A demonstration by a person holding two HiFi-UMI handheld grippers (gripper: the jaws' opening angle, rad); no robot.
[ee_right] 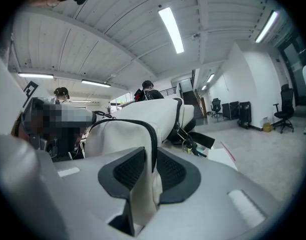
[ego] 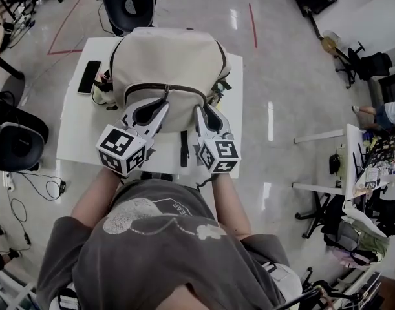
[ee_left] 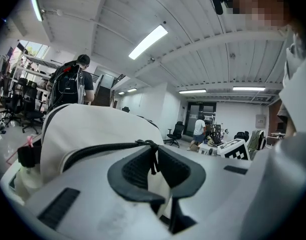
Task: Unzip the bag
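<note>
Our left tongs (ego: 163,102) stand a little apart. The black zip pull (ee_left: 153,159) hangs between the pads with a gap beside it, so nothing is pinched. Our right tongs (ee_right: 150,159) are closed on a fold of the bag (ego: 168,53), with cream cloth and a run of the dark zipper (ego: 165,87) filling the space between the pads. That makes two tongs on one bag, both at its near face (the side toward us), where the zipper runs in an arc. The bag lies on the one white desk (ego: 74,131). One black phone (ego: 89,76) lies left of the bag. The small clutter (ego: 101,90) at the bag's left corner is hard to make out. The bag's near lower edge is hidden behind the two marker cubes (ego: 121,149).
</note>
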